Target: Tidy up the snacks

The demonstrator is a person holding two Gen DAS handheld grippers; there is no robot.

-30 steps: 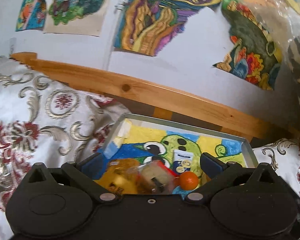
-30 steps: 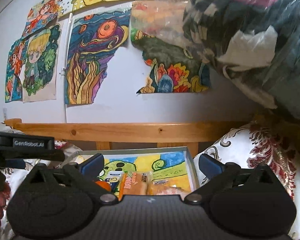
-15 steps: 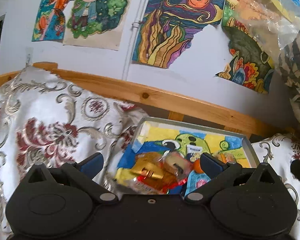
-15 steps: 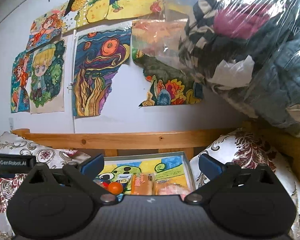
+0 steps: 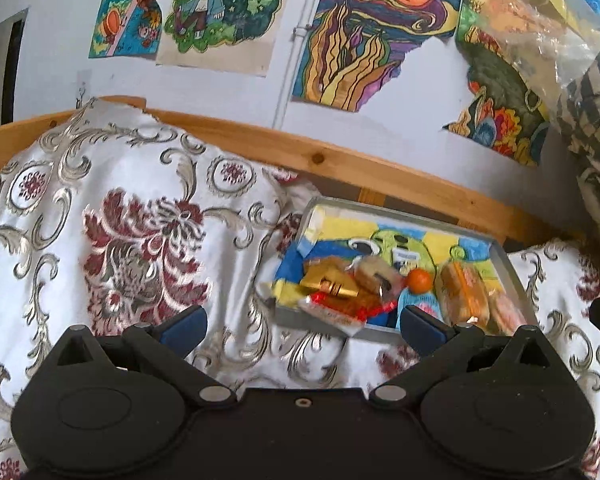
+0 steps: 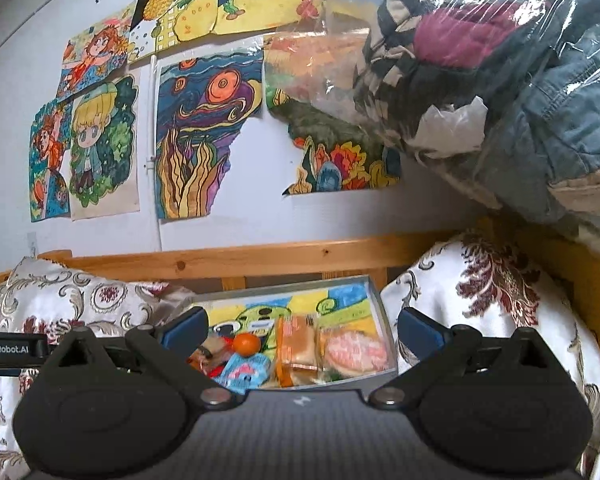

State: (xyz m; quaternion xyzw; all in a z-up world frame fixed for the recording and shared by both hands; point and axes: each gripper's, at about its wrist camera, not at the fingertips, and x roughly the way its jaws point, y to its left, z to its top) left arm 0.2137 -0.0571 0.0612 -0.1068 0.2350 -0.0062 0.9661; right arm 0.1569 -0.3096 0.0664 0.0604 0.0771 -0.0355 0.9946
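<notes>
A grey box [image 5: 514,272] [image 6: 382,308] with a painted cartoon floor sits on patterned fabric and holds several snacks. On its left lie a gold packet [image 5: 330,280], a clear-wrapped bun [image 5: 374,274] and a red-and-white wrapper [image 5: 336,312]. A small orange [image 5: 420,280] [image 6: 247,344] sits mid-box above a light blue packet [image 5: 416,300] [image 6: 244,372]. Orange-wrapped bread [image 5: 462,288] [image 6: 298,350] and a pink round pastry [image 6: 354,352] fill the right side. My left gripper [image 5: 304,326] hangs open in front of the box, empty. My right gripper [image 6: 302,328] is open too, nothing between its fingers.
White cushions with red and silver flowers [image 5: 120,240] [image 6: 500,308] flank the box. A wooden rail [image 5: 340,164] runs behind it under a wall of paintings [image 6: 204,136]. A clear bag of clothes [image 6: 500,80] bulges at the upper right. The left gripper's body [image 6: 8,348] shows at left.
Both grippers have drawn back from the box, so more of it and of the cushions shows. The left one also swung left. Both stayed open.
</notes>
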